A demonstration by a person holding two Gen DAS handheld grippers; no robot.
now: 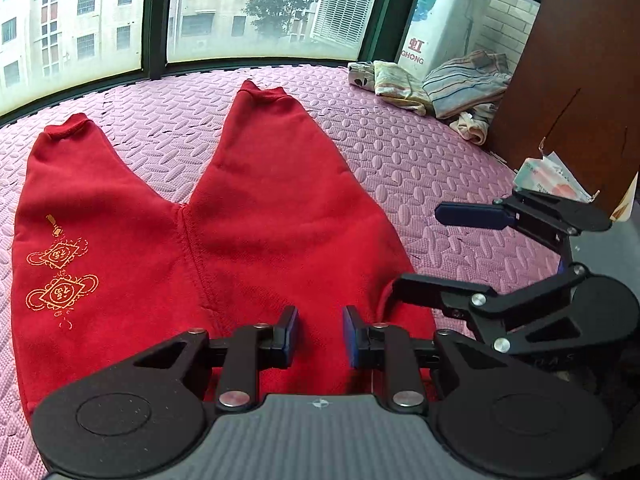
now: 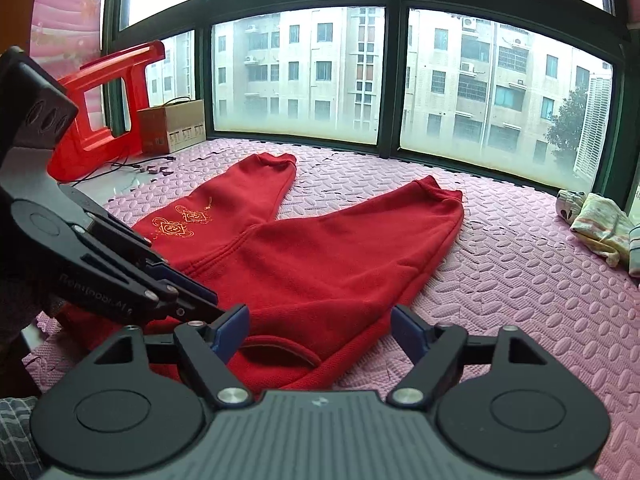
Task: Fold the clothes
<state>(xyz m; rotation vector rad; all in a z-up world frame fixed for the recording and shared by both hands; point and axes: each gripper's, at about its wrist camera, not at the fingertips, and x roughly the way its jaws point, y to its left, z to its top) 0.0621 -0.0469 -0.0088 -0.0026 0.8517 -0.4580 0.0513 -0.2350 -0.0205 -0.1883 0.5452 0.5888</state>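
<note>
Red trousers [image 1: 240, 240] [image 2: 320, 260] lie flat on the pink foam mat [image 1: 400, 152], legs spread in a V toward the window. Gold embroidery [image 1: 60, 276] marks the left leg. My left gripper [image 1: 320, 336] hovers over the waist end with a narrow gap between its blue pads. Only flat red cloth shows in that gap, and nothing looks pinched. In the right wrist view it [image 2: 216, 308] slants down at the waistband's left side. My right gripper [image 2: 318, 322] stands wide open above the waistband opening. In the left wrist view its [image 1: 420, 248] lower finger touches the trousers' right edge.
A pile of striped and pale clothes [image 1: 452, 84] [image 2: 600, 228] lies at the mat's far right, beside a brown wooden cabinet [image 1: 568, 60]. Papers [image 1: 552, 176] lean near it. A red plastic stool [image 2: 104, 120], a cardboard box [image 2: 172, 124] and cables [image 2: 132, 166] sit at the far left by the windows.
</note>
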